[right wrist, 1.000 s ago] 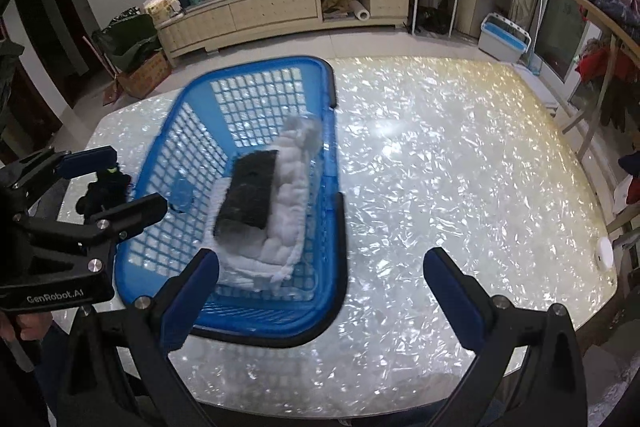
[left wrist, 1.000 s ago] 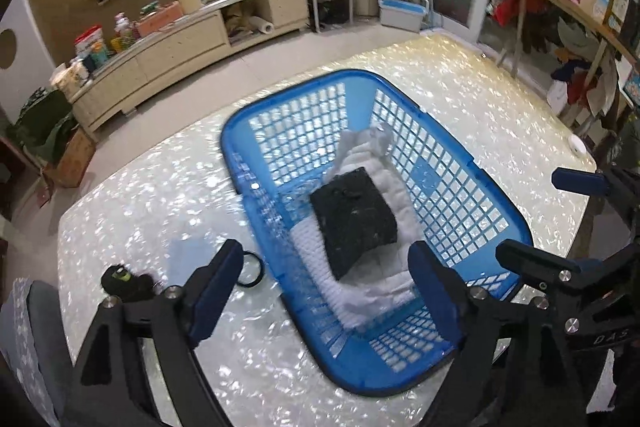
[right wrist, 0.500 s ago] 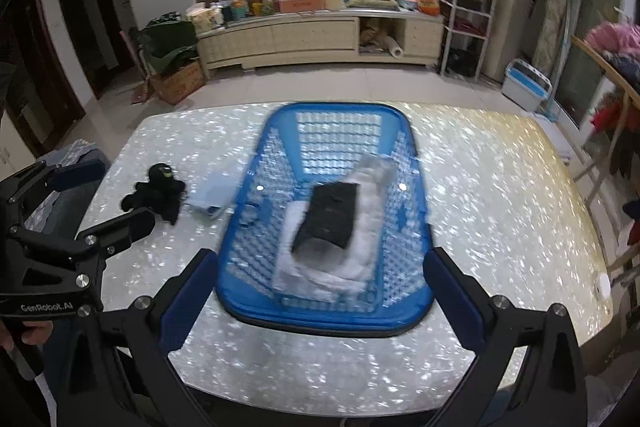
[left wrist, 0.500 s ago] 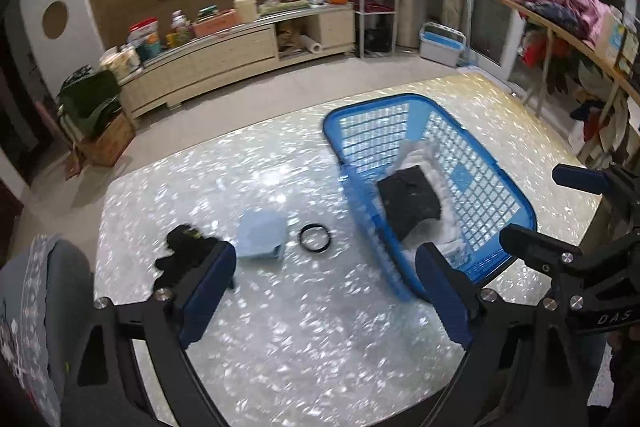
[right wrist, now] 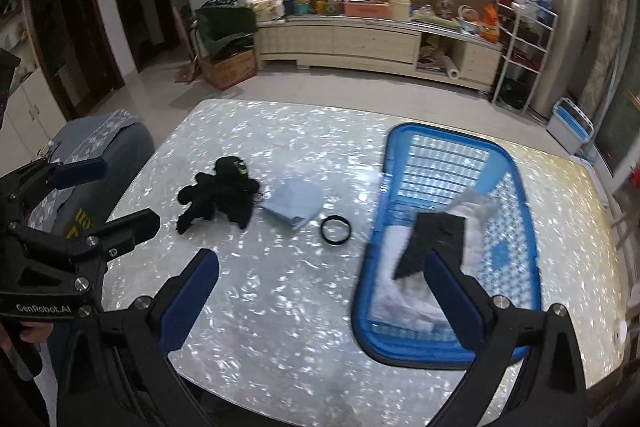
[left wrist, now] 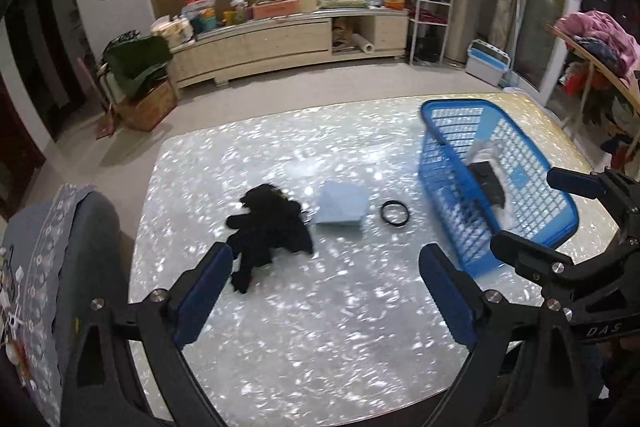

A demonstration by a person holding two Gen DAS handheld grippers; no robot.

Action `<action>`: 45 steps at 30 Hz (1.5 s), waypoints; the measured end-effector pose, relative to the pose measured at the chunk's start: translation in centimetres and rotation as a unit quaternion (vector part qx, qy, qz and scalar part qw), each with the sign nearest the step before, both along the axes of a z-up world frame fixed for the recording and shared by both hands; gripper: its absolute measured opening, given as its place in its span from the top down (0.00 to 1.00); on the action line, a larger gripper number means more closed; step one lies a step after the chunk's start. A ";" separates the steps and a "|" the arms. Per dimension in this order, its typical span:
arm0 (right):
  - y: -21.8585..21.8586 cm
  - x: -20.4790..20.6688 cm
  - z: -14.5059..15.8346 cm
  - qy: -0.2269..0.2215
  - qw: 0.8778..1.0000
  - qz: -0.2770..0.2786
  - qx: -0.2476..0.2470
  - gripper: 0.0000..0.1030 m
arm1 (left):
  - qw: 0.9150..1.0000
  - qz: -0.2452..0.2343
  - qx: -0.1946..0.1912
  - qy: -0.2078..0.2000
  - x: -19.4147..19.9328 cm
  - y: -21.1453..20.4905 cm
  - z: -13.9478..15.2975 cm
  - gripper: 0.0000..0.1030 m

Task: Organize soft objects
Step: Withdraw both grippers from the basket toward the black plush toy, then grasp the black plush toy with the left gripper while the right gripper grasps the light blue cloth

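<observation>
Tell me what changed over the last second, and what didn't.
Both grippers, left and right, swung left from over the blue basket toward the black plush, light blue cloth and black ring. Nothing was gripped or released. Both stayed open and empty; the basket's contents lay unchanged.

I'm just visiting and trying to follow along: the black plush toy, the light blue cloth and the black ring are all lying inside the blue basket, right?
Not quite. The black plush toy, the light blue cloth and the black ring lie on the table, left of the blue basket, not inside it. The right wrist view shows this; the basket holds a white cloth with a dark folded item on it.
</observation>
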State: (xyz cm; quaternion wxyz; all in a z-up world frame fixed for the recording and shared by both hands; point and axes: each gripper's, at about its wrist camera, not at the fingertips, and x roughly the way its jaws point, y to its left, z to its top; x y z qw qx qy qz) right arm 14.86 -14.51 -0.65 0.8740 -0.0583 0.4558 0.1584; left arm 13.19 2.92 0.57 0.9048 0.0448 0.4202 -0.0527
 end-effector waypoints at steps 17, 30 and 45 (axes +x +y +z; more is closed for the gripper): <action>6.1 3.8 -3.8 0.050 0.998 0.039 -0.016 0.00 | 0.997 0.047 -0.026 0.055 3.5 6.1 -4.4 0.09; 9.6 7.3 -8.0 0.098 0.994 0.045 -0.030 0.01 | 0.992 0.052 -0.010 0.112 8.1 9.5 -9.3 0.09; 11.0 11.6 -12.9 0.131 0.989 0.021 -0.070 0.08 | 0.989 0.009 0.008 0.150 12.6 10.7 -14.3 0.09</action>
